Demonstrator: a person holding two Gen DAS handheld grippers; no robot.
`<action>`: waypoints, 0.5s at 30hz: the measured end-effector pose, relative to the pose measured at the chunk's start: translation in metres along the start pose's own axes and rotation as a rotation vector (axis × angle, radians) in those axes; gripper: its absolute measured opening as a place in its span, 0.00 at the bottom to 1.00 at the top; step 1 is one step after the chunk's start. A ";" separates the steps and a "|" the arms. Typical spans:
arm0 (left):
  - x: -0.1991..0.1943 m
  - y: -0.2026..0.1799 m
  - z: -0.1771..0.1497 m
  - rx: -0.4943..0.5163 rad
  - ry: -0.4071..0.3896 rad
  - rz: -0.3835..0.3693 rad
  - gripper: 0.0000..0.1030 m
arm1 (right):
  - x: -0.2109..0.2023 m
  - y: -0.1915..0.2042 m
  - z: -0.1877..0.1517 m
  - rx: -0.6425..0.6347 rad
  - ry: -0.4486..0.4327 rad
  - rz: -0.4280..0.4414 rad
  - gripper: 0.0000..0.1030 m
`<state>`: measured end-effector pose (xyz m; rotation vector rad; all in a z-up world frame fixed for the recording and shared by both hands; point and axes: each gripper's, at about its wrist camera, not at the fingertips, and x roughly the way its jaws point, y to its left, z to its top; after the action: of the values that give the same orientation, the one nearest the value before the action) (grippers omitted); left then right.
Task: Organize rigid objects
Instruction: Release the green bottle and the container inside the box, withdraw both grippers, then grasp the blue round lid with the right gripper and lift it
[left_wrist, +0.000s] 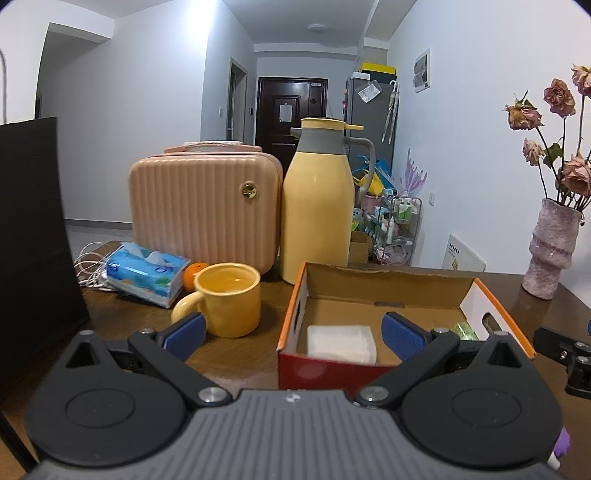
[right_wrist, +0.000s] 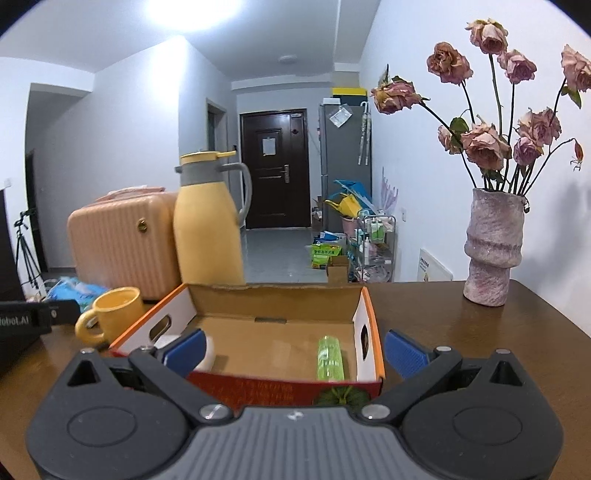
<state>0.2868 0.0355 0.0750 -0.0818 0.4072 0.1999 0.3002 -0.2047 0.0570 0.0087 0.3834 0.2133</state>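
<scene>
Two handheld grippers are hovering at the near edge of a brown table (right_wrist: 443, 325), both with jaws spread wide and holding nothing. The left gripper (left_wrist: 293, 334) is facing the cardboard box's (left_wrist: 388, 282) left wall, with a yellow mug (left_wrist: 231, 299) standing just left of the box. The right gripper (right_wrist: 293, 350) is straddling the box front. Inside, a white block (left_wrist: 341, 343) is lying near-left and a green bottle (right_wrist: 330, 358) near-right. A yellow thermos (left_wrist: 317, 210), a pink case (left_wrist: 199, 218) and a vase (right_wrist: 493, 247) are standing farther back.
</scene>
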 end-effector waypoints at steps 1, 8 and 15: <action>-0.005 0.002 -0.002 0.001 0.001 0.002 1.00 | -0.005 0.001 -0.003 -0.004 0.007 0.004 1.00; -0.034 0.020 -0.022 0.008 0.023 -0.006 1.00 | -0.035 0.002 -0.026 -0.011 0.050 0.018 1.00; -0.056 0.032 -0.042 0.011 0.056 -0.015 1.00 | -0.059 0.002 -0.049 -0.021 0.081 0.008 1.00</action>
<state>0.2136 0.0518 0.0575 -0.0798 0.4629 0.1810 0.2277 -0.2169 0.0334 -0.0194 0.4621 0.2257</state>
